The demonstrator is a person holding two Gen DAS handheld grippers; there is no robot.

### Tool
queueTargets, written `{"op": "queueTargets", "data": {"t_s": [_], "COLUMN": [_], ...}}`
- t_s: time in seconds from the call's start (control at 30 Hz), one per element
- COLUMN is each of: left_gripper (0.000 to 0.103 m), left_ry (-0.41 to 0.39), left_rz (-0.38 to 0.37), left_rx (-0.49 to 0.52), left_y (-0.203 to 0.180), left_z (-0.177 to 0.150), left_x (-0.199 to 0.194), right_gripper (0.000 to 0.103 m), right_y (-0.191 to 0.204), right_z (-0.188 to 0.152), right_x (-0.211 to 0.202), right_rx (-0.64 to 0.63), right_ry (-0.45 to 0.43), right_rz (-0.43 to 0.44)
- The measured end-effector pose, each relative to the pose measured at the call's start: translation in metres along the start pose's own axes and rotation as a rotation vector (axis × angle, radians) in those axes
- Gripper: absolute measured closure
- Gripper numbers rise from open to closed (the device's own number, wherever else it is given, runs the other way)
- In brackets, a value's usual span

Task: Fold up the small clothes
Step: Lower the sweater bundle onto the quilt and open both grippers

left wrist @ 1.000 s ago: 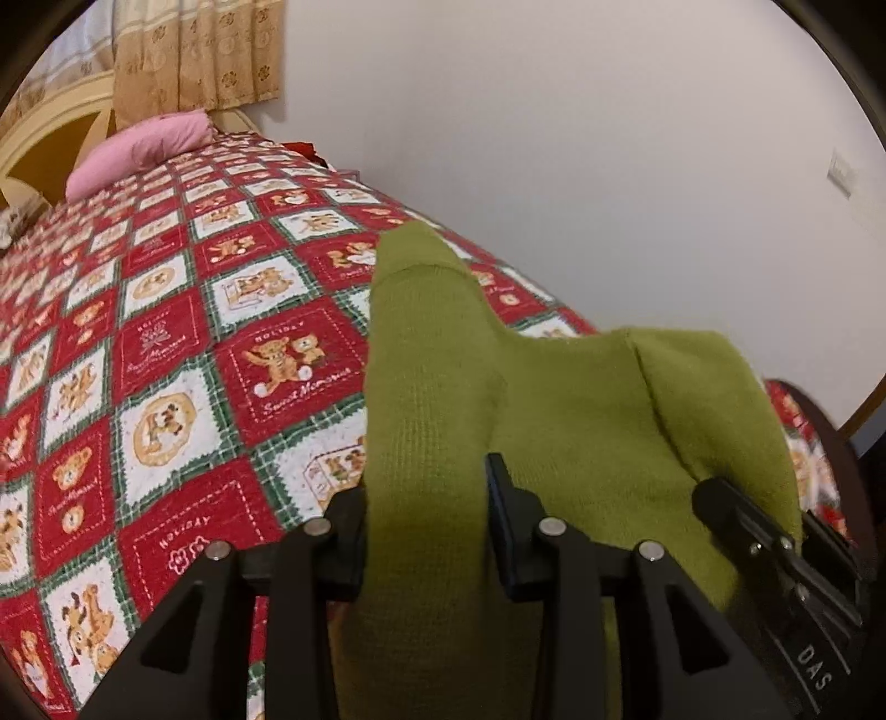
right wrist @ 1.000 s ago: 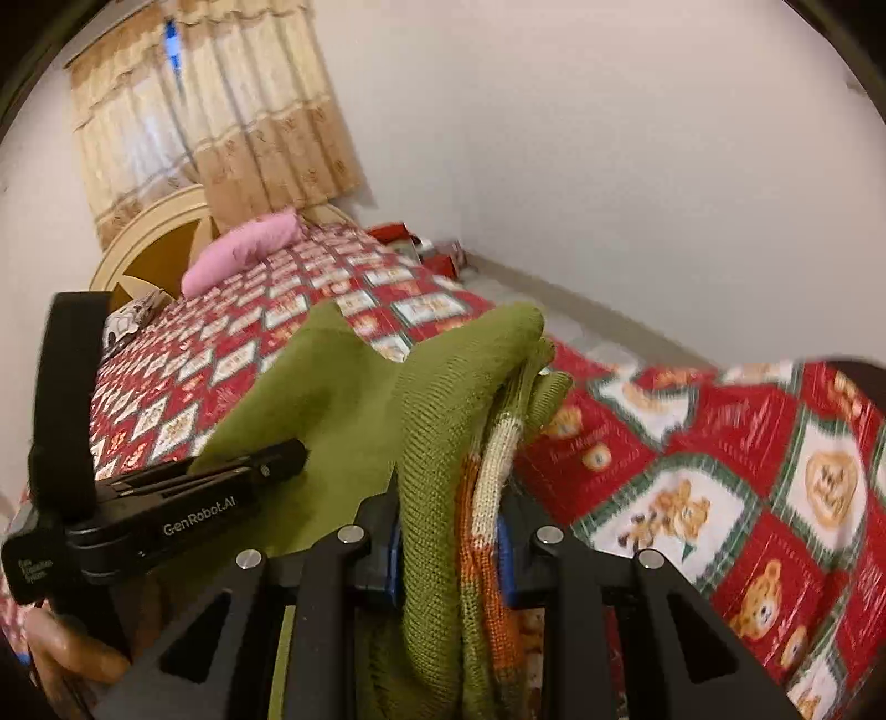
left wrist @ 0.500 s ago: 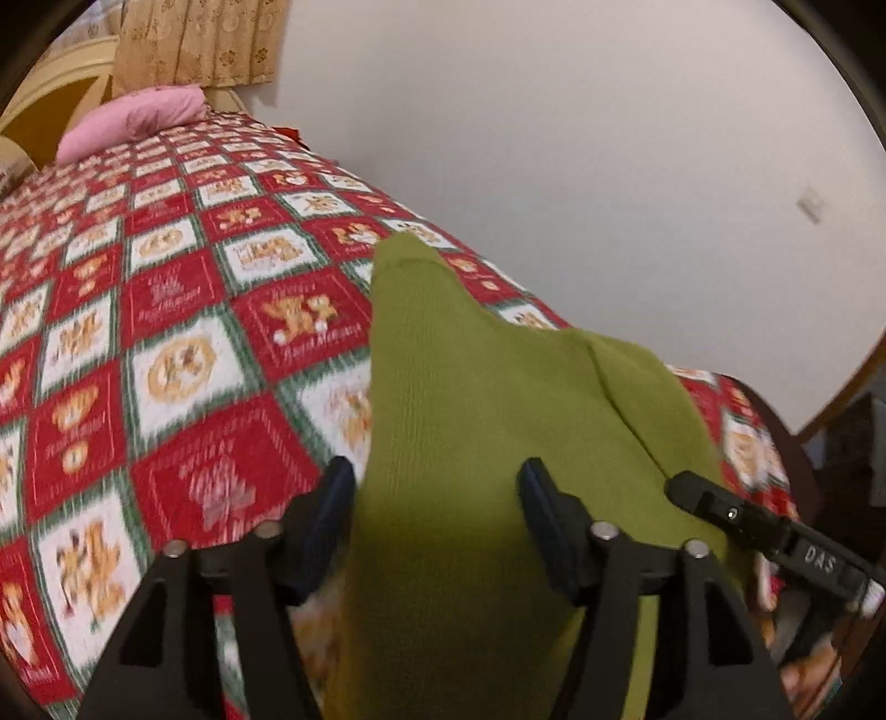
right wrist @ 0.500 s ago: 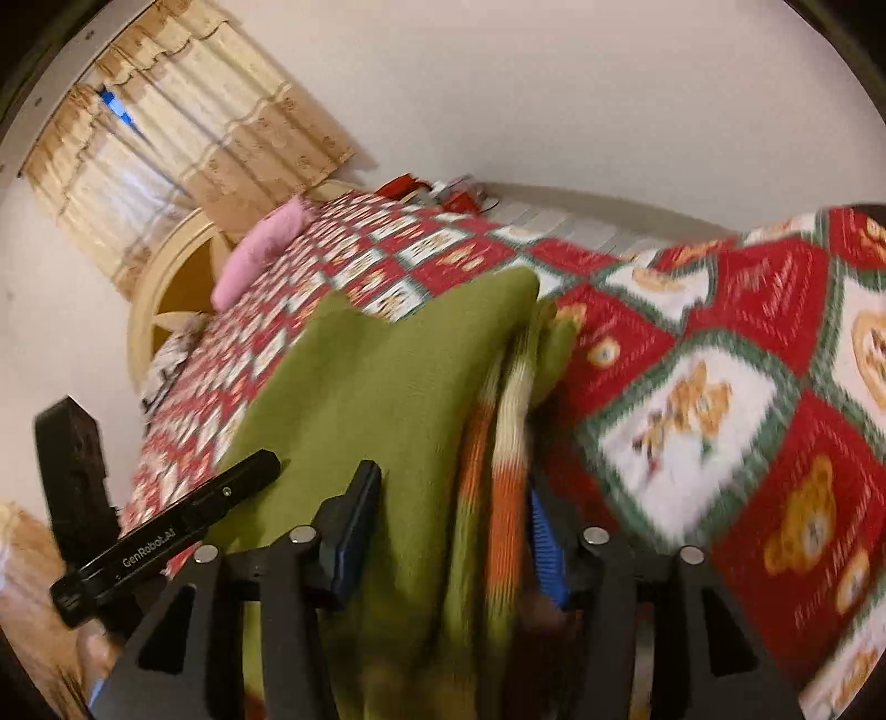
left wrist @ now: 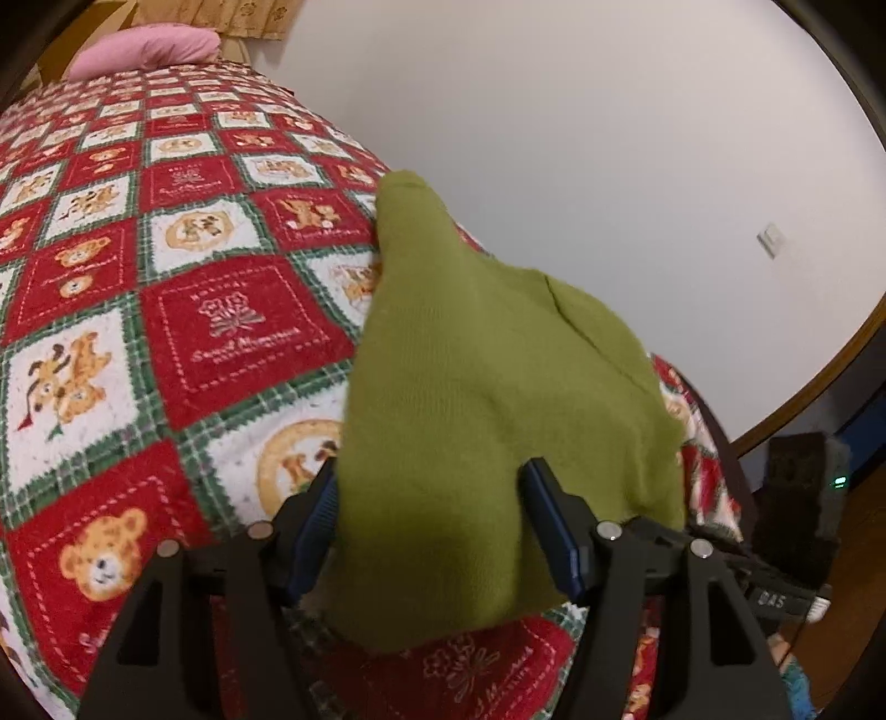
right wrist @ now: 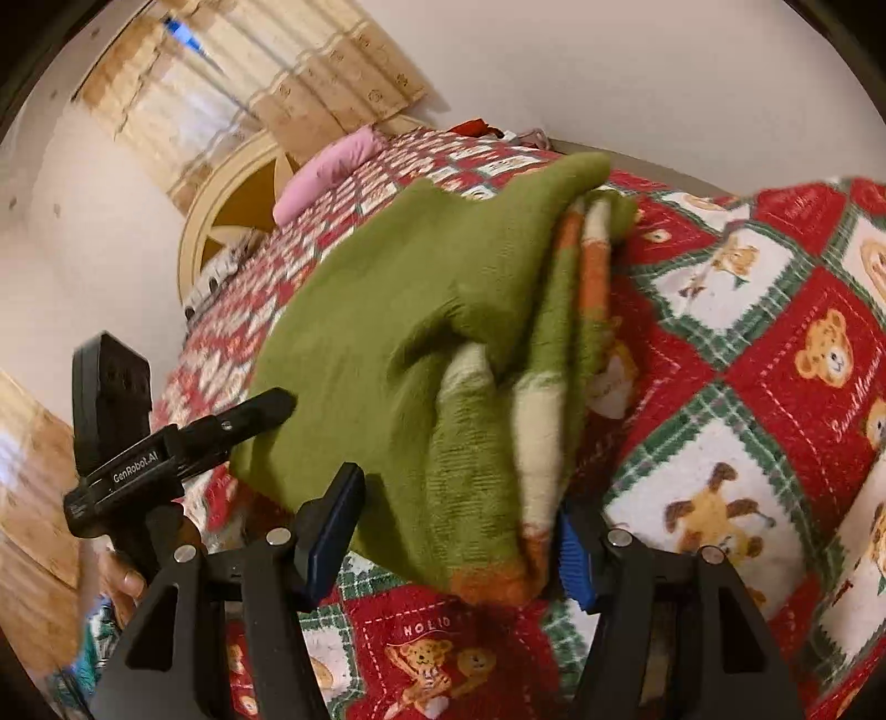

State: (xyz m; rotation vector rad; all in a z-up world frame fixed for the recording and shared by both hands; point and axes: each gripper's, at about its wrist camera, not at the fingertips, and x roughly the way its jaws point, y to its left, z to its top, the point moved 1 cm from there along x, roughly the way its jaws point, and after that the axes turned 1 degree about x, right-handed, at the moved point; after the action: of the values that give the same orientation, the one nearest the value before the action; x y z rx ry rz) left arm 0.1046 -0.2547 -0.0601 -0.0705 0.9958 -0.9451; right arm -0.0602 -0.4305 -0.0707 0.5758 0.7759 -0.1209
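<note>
A folded green knit garment (left wrist: 470, 387) lies on the bed's red teddy-bear blanket (left wrist: 166, 332), its near edge between the jaws of my left gripper (left wrist: 434, 515). Those jaws stand wide and the pads do not squeeze the cloth. In the right wrist view the same garment (right wrist: 376, 332) shows orange and white stripes (right wrist: 554, 387) along its right side. My right gripper (right wrist: 454, 540) straddles that near corner, its jaws opening around the loose cloth. The left gripper (right wrist: 221, 437) shows at the garment's left edge, and part of the right gripper (left wrist: 775, 598) at the left view's lower right.
The blanket (right wrist: 747, 443) covers the whole bed. A pink pillow (left wrist: 149, 47) lies at the far end by a cream headboard (right wrist: 232, 210) and a beige curtain (right wrist: 277, 72). A white wall (left wrist: 554, 138) runs along the bed's right side. A person's hand (right wrist: 122, 581) holds the left gripper.
Both grippers' jaws have widened and let go of the green garment, which now rests on the blanket. Both views have tipped downward toward the bed.
</note>
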Motion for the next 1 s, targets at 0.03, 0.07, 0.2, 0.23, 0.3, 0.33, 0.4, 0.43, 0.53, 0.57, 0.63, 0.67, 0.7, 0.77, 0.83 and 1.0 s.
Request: {"op": "queueTargets", "data": {"t_s": [0.03, 0.07, 0.2, 0.23, 0.3, 0.33, 0.4, 0.43, 0.53, 0.57, 0.63, 0.67, 0.7, 0.77, 0.83, 1.0], "left_gripper": [0.036, 0.036, 0.052, 0.058, 0.064, 0.066, 0.066, 0.066, 0.066, 0.066, 0.064, 0.062, 0.055, 0.053, 0.053, 0.053], "left_ry": [-0.005, -0.009, -0.007, -0.007, -0.004, 0.005, 0.016, 0.019, 0.034, 0.033, 0.035, 0.037, 0.035, 0.03, 0.011, -0.044], "left_rz": [0.007, 0.01, 0.005, -0.002, -0.007, -0.008, -0.017, -0.019, 0.022, 0.046, 0.099, 0.121, 0.135, 0.151, 0.192, 0.312], "left_rx": [0.007, 0.011, -0.006, -0.017, -0.036, -0.044, -0.057, -0.055, -0.03, -0.014, 0.009, 0.005, -0.002, -0.002, 0.032, 0.129], "left_y": [-0.002, -0.004, -0.007, -0.007, -0.008, -0.009, -0.013, -0.016, -0.021, -0.022, -0.022, -0.02, -0.018, -0.018, -0.024, -0.043], "left_z": [-0.003, -0.004, -0.01, -0.009, -0.009, -0.009, -0.01, -0.012, -0.022, -0.025, -0.034, -0.037, -0.041, -0.044, -0.048, -0.059], "left_x": [-0.001, 0.0, -0.01, -0.013, -0.019, -0.022, -0.027, -0.029, -0.027, -0.025, -0.02, -0.018, -0.019, -0.021, -0.027, -0.044], "right_gripper": [0.046, 0.052, 0.074, 0.078, 0.079, 0.08, 0.08, 0.08, 0.081, 0.081, 0.08, 0.08, 0.076, 0.063, 0.06, 0.06], "right_y": [0.003, 0.007, 0.011, 0.007, -0.004, -0.005, -0.004, -0.003, -0.005, -0.006, -0.009, -0.008, -0.009, -0.009, -0.004, 0.02], "right_z": [0.0, -0.002, 0.001, 0.005, 0.01, 0.011, 0.013, 0.013, 0.007, 0.002, -0.01, -0.016, -0.02, -0.027, -0.035, -0.053], "right_x": [0.002, 0.002, -0.001, -0.004, -0.016, -0.021, -0.034, -0.039, -0.044, -0.041, -0.032, -0.027, -0.026, -0.028, -0.033, -0.06], "right_rx": [-0.016, -0.035, -0.03, 0.005, 0.092, 0.108, 0.119, 0.113, 0.09, 0.078, 0.062, 0.047, 0.041, 0.043, 0.018, -0.091], "right_ry": [-0.001, -0.002, 0.025, 0.028, 0.03, 0.031, 0.033, 0.035, 0.045, 0.05, 0.065, 0.064, 0.055, 0.026, 0.02, 0.019], "right_rz": [-0.017, -0.03, -0.008, 0.023, 0.097, 0.116, 0.141, 0.14, 0.099, 0.078, 0.043, 0.016, -0.006, -0.038, -0.058, -0.158]}}
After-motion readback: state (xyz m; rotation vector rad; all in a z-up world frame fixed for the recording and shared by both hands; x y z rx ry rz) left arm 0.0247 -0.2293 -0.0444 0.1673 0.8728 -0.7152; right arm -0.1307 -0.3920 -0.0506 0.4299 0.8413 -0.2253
